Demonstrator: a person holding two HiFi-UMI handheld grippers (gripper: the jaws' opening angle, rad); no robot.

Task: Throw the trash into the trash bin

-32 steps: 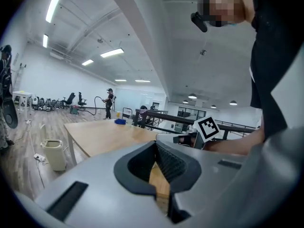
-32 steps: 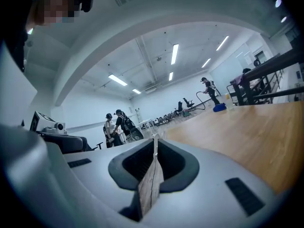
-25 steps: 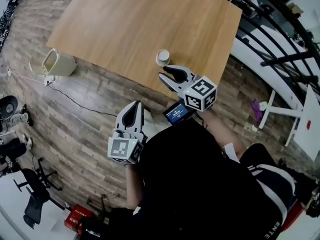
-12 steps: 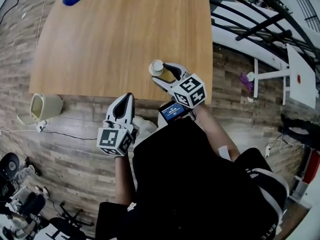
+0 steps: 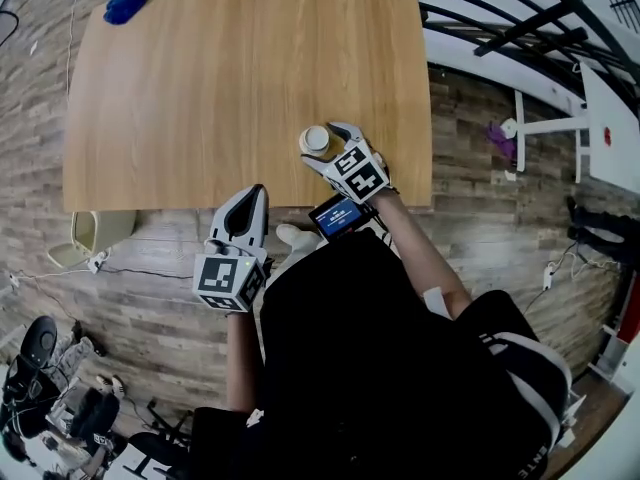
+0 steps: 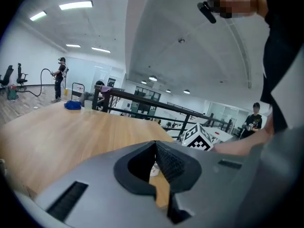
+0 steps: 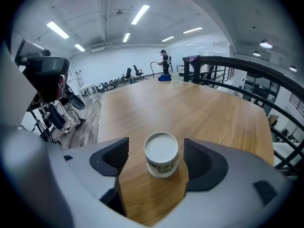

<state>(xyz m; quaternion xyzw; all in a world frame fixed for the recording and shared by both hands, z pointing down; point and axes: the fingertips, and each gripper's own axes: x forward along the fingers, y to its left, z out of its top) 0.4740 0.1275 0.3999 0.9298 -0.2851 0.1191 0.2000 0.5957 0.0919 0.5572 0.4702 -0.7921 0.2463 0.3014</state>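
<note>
A small white paper cup [image 5: 315,139] stands upright near the front edge of the wooden table [image 5: 220,78]. My right gripper [image 5: 326,146] reaches down to it. In the right gripper view the cup [image 7: 161,154] sits between the two pads of the right gripper [image 7: 160,161], with a gap on each side; the jaws are opening. My left gripper [image 5: 256,192] hangs over the floor just off the table's front edge, shut and empty. The left gripper [image 6: 156,167] looks level across the tabletop. A beige trash bin [image 5: 92,234] stands on the floor at the table's front left corner.
A blue object [image 5: 125,5] lies at the table's far left corner. Black railings [image 5: 500,28] run along the right side, with a white stand [image 5: 560,123] beyond them. A cable [image 5: 150,273] crosses the floor, and chairs [image 5: 40,388] stand at the bottom left.
My right gripper has come down to the table and its jaws have spread around the cup. My left gripper has moved sideways along the table's front edge.
</note>
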